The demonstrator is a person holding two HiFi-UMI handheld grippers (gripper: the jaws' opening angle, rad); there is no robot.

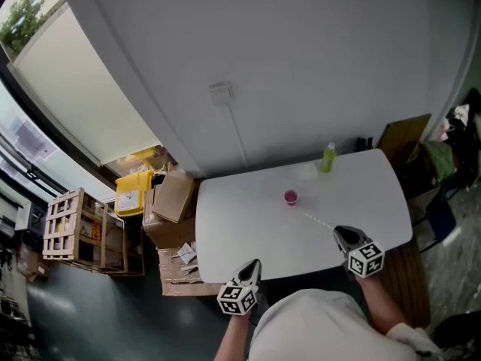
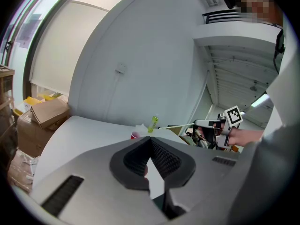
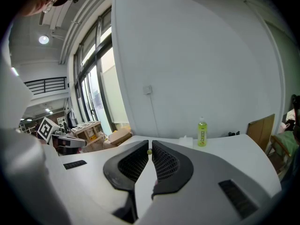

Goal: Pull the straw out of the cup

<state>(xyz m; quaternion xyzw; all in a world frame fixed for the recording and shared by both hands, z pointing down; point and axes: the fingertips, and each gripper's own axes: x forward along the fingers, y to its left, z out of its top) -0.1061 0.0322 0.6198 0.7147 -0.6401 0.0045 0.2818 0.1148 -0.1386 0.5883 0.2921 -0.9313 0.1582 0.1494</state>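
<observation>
A small pink cup [image 1: 291,196] stands upright near the middle of the white table [image 1: 225,224]; it shows again as the cup [image 2: 135,135] in the left gripper view. My right gripper [image 1: 340,234] is shut on a thin pale straw [image 1: 317,219], which points toward the cup with its free end apart from the rim. In the left gripper view the straw [image 2: 178,125] juts level from the right gripper [image 2: 212,127]. Its tip [image 3: 149,152] shows between my right gripper's [image 3: 150,145] jaws. My left gripper [image 1: 253,265] [image 2: 151,140] is shut on nothing at the table's near edge.
A green bottle [image 1: 328,157] and a white packet [image 1: 307,171] stand at the table's far side by the wall. Cardboard boxes [image 1: 174,195], a yellow box [image 1: 133,192] and a wooden crate [image 1: 74,228] crowd the floor to the left. A chair [image 1: 440,213] is at the right.
</observation>
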